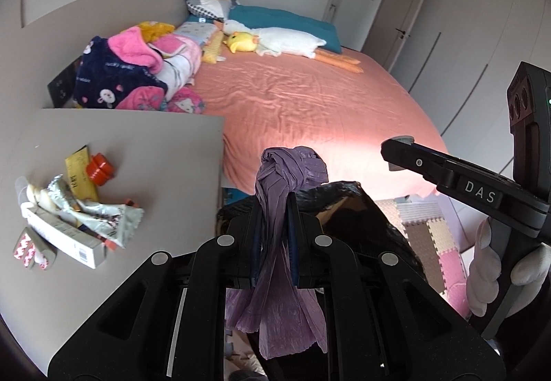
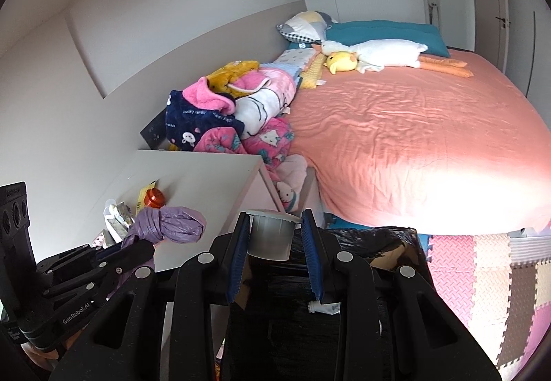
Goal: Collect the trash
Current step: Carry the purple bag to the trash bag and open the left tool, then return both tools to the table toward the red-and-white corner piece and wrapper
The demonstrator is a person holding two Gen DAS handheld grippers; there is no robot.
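My left gripper is shut on a knotted purple plastic bag, which hangs through the jaws. It hovers over a box lined with a black bin bag. To its left, a pile of wrappers and cartons and a red cap lie on the grey bedside table. My right gripper is shut on a small grey plastic cup, upright between the blue pads, above the black-lined box. A white tube lies inside. The left gripper and purple bag show at the left.
A bed with a pink sheet fills the far side, with a heap of blankets and plush toys along the headboard. Foam floor mats lie to the right of the box. Wardrobe doors stand beyond the bed.
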